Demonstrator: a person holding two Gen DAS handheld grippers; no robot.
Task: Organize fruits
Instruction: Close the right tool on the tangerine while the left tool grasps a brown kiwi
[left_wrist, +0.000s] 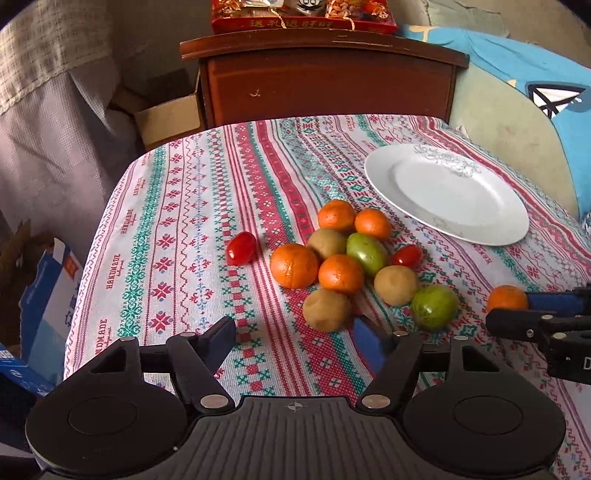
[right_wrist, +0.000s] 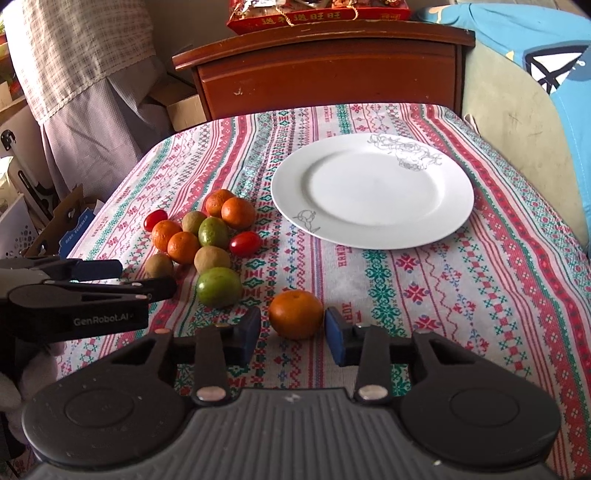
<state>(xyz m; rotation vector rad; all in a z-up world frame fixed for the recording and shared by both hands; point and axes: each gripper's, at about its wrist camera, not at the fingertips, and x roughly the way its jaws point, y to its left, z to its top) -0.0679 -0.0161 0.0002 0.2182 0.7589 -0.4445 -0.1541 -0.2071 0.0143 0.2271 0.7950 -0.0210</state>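
Right gripper (right_wrist: 293, 332) low over the patterned tablecloth (right_wrist: 461, 295), blue pads (right_wrist: 334, 334) apart, straddling a lone mandarin (right_wrist: 295, 313); small gaps visible on both sides, so not clamped. Left gripper (left_wrist: 295, 332) spread wide, nothing between fingers, hovering just short of the fruit pile. Pile sits mid-cloth, left of the white plate (right_wrist: 373, 192): 4 more mandarins incl. (left_wrist: 294, 266), 3 kiwis incl. (left_wrist: 327, 309), 2 green tomatoes incl. (left_wrist: 434, 306), 2 red cherry tomatoes incl. (left_wrist: 241, 248), mostly touching each other. Nothing on plate. Lone mandarin apart from pile, near the closer green tomato. Wooden cabinet (right_wrist: 325, 70) behind table, red gift box (right_wrist: 317, 13) on top.
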